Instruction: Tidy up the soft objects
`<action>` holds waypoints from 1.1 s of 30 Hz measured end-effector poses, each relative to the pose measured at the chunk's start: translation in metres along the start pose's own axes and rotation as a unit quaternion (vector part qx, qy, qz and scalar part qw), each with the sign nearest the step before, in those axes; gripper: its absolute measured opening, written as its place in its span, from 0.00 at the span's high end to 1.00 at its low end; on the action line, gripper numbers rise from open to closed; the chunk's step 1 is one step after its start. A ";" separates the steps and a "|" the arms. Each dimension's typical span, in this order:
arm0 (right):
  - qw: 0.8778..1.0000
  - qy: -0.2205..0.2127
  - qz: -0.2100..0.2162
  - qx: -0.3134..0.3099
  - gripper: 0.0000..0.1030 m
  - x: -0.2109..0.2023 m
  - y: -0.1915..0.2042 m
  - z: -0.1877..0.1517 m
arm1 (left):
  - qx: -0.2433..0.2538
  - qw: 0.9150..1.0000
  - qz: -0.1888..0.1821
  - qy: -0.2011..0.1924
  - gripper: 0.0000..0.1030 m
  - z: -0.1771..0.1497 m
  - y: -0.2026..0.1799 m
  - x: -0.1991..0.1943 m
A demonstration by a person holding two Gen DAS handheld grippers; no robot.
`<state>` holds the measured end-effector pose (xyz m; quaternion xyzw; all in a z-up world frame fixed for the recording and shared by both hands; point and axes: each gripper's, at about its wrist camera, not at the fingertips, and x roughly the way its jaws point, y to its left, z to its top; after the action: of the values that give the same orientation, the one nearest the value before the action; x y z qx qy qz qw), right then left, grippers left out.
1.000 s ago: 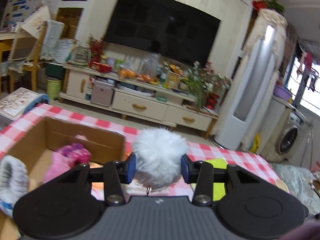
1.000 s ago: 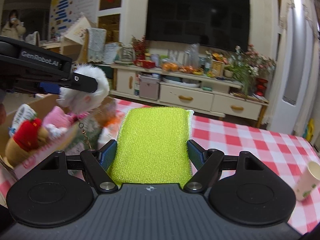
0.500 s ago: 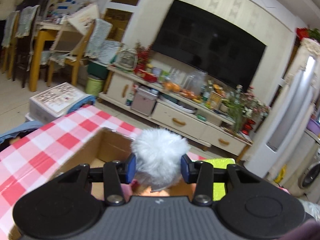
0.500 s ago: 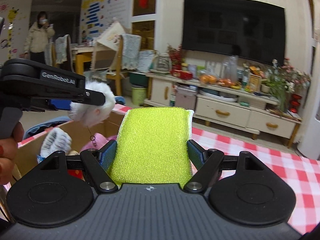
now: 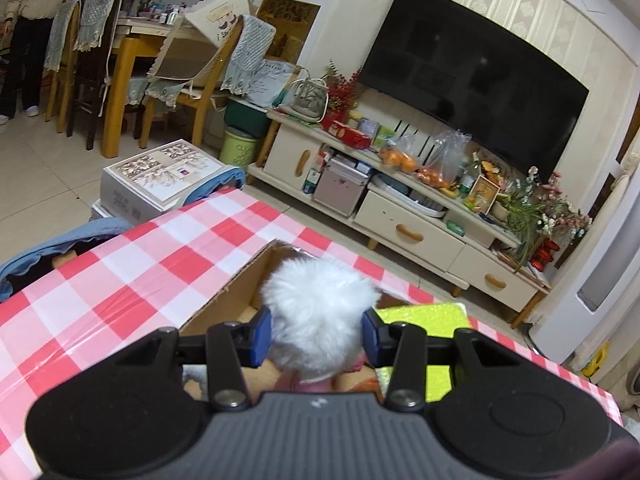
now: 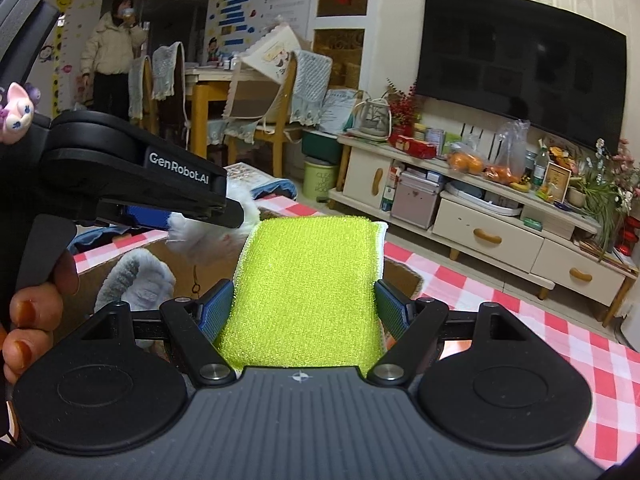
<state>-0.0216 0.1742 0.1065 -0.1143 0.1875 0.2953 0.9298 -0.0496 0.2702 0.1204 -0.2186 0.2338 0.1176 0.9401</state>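
Gripping a white fluffy pompom (image 5: 318, 316) between its blue pads, the left hand-held gripper (image 5: 317, 338) holds it above an open cardboard box (image 5: 236, 292) on a counter (image 5: 120, 264) covered in a red-and-white checked cloth. Both pads press into the fur on either side. In the right wrist view the same left hand-held gripper (image 6: 224, 216) reaches in from the left, the pompom (image 6: 208, 236) showing under its black finger, and a person's hand (image 6: 36, 304) is wrapped around its handle.

The right hand-held gripper (image 6: 306, 304) stands wide, its pads clamped on the two sides of a lime-green sponge pad (image 6: 306, 284) with a white edge. The sponge pad sits just right of the pompom, over the right part of the box (image 6: 208, 272); in the left wrist view it (image 5: 424, 316) shows just past the right finger. A grey-and-white plush item (image 6: 132, 280) lies in the box at the near left.

Beyond the counter, a cream TV cabinet (image 5: 412, 232) crowded with bags of fruit and flowers stands under a dark wall-mounted television (image 5: 472, 76). At the far left, a person in a pale jacket (image 6: 112, 48) stands by a wooden dining table with chairs (image 6: 224, 92).
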 end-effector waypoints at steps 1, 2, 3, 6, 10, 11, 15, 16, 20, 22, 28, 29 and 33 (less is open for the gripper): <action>1.000 0.002 0.002 -0.001 0.06 0.000 0.000 -0.001 | 0.001 1.000 0.002 0.001 0.58 0.000 0.001 0.001; 1.000 0.003 0.002 -0.002 0.06 0.001 0.001 0.000 | 0.002 1.000 0.004 0.002 0.58 0.000 0.001 0.002; 1.000 0.005 0.003 -0.003 0.05 0.002 0.001 0.000 | 0.003 1.000 0.007 0.003 0.57 0.000 0.001 0.003; 1.000 0.010 0.007 -0.010 0.00 0.007 0.003 0.001 | 0.004 1.000 0.012 0.006 0.53 0.000 0.001 0.004; 1.000 0.010 0.008 -0.020 0.00 0.002 0.004 -0.001 | 0.005 1.000 0.017 0.001 0.30 0.001 -0.001 0.000; 1.000 0.008 0.006 -0.021 0.00 0.001 0.004 -0.001 | 0.007 1.000 0.019 -0.002 0.27 0.001 -0.002 -0.002; 1.000 -0.009 -0.014 -0.019 0.00 -0.018 0.004 -0.006 | 0.013 1.000 0.014 -0.007 0.18 0.001 -0.006 -0.008; 1.000 -0.012 -0.018 -0.012 0.00 -0.020 0.002 -0.006 | 0.016 1.000 0.011 -0.007 0.14 0.000 -0.007 -0.009; 0.999 -0.021 -0.035 0.029 0.00 -0.037 -0.009 -0.011 | 0.034 0.999 0.005 -0.016 0.12 -0.003 -0.014 -0.016; 0.997 -0.025 -0.048 0.054 0.00 -0.047 -0.016 -0.014 | 0.038 0.999 0.002 -0.020 0.04 -0.005 -0.016 -0.020; 0.988 -0.024 -0.082 0.126 0.00 -0.072 -0.035 -0.025 | 0.057 0.998 -0.004 -0.026 0.03 -0.013 -0.025 -0.033; 0.986 -0.021 -0.085 0.138 0.00 -0.076 -0.038 -0.028 | 0.059 0.998 -0.006 -0.025 0.03 -0.014 -0.026 -0.036; 0.979 -0.013 -0.101 0.176 0.00 -0.086 -0.043 -0.037 | 0.071 0.997 -0.009 -0.024 0.01 -0.022 -0.033 -0.048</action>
<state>-0.0711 0.0845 0.1136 0.0368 0.2122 0.1641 0.9626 -0.0889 0.2250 0.1385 -0.1503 0.2168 0.0972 0.9597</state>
